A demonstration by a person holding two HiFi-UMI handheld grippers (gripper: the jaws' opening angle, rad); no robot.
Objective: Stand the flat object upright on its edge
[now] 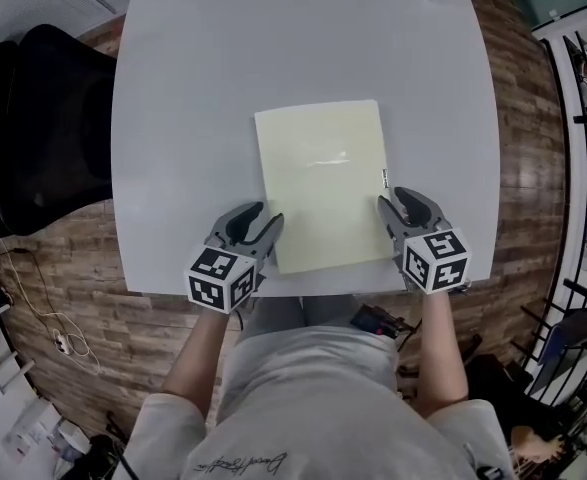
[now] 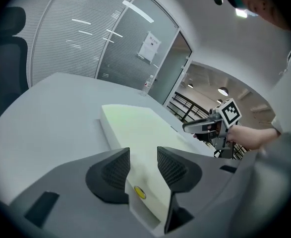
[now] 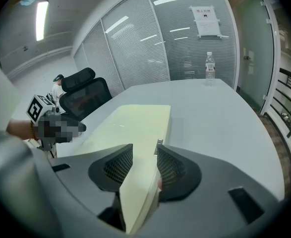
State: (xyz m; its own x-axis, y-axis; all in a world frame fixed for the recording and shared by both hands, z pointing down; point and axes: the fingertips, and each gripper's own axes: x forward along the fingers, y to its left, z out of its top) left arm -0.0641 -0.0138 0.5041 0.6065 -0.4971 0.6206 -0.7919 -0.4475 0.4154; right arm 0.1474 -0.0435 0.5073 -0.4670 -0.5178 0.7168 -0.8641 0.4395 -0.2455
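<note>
A: How did the left gripper (image 2: 144, 155) stand?

B: Released. Its jaws were apart, straddling the near left corner of the pale yellow board (image 1: 323, 178), with a gap showing between the pads and the board.

A: And the right gripper (image 3: 144, 152)?

B: Also released. The board's near right edge ran between its jaws, and the pads were not clamped on it.

A: Where was the board itself?

B: Lying flat on the grey table (image 1: 193, 118), close to the near edge. Its far end pointed away from the person, and one gripper sat at each near corner.

A: What was the table like?

B: Smooth and light grey, with rounded corners. It stood on a wood-plank floor (image 1: 533, 148).

A: And the room around it?

B: A black office chair (image 1: 33, 118) stood to the left of the table. A glass wall with blinds (image 3: 185, 38) ran behind the table, with a sheet of paper (image 3: 206, 21) stuck on it. A dark railing (image 1: 583, 88) stood off to the right.

A: Any containers?

B: One clear bottle (image 3: 210, 68) stood upright at the table's far end, well apart from the board. I couldn't tell what was in it.
</note>
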